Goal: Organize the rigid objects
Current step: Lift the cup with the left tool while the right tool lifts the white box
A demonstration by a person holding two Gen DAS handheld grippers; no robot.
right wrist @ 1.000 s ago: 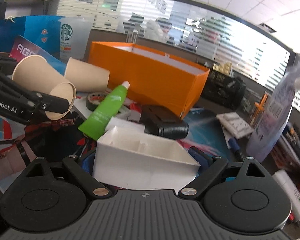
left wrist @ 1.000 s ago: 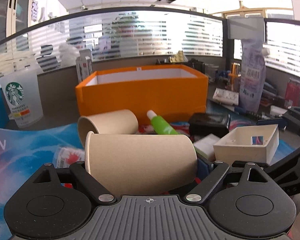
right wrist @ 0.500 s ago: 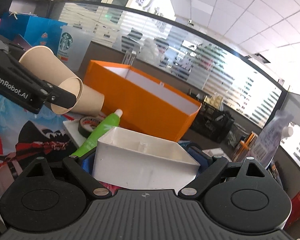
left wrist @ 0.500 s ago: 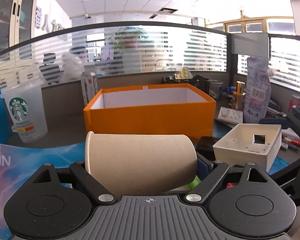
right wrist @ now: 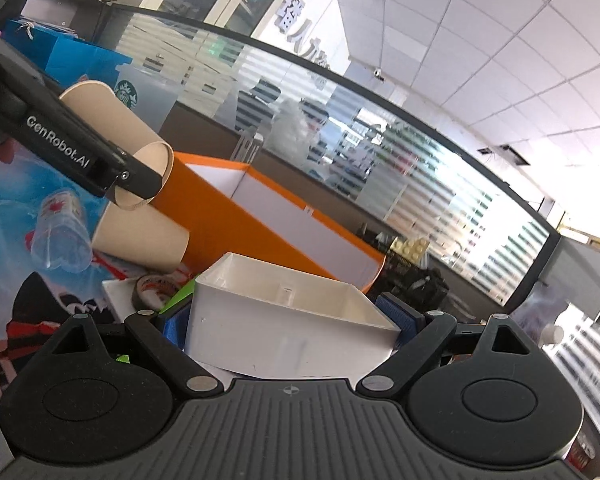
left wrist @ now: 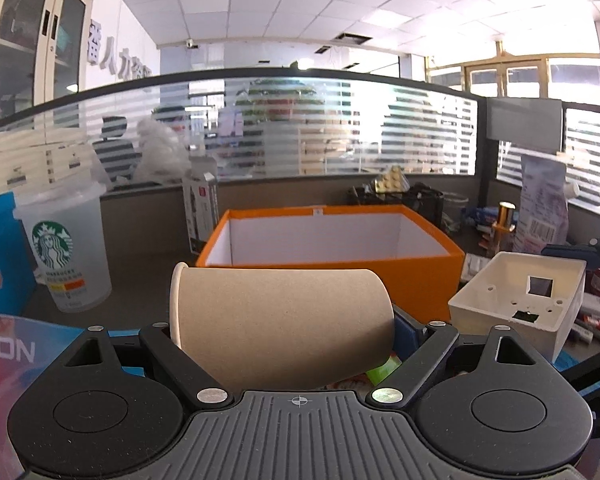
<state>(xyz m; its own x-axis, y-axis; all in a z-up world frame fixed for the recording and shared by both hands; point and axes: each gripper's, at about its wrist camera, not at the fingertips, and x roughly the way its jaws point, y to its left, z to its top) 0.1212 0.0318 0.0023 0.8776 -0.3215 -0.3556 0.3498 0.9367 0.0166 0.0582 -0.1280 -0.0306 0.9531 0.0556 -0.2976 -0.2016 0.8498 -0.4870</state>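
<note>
The left gripper (left wrist: 284,344) is clamped on a brown paper cup (left wrist: 280,324) held on its side, rim to the left, in front of the open orange cardboard box with white inner walls (left wrist: 328,248). The right gripper (right wrist: 292,320) is closed on a white rectangular plastic junction box (right wrist: 284,332), its blue pads (right wrist: 396,312) pressed against the box's ends, open face up. From the left wrist view that white box (left wrist: 520,300) hangs just right of the orange one. A second brown paper cup (right wrist: 140,240) lies on its side on the desk near the orange box's (right wrist: 236,216) corner, beside a roll of tape (right wrist: 154,290). The desk is covered by a colourful printed mat (left wrist: 8,344) with cluttered edges — a frosted Starbucks tumbler (left wrist: 66,248) stands upright at left, next to a blue paper bag (left wrist: 0,256). Behind runs a glass partition with horizontal blinds (left wrist: 320,128), under a white tiled office ceiling (left wrist: 340,0), with a tall cabinet (left wrist: 28,40) at far left.
</note>
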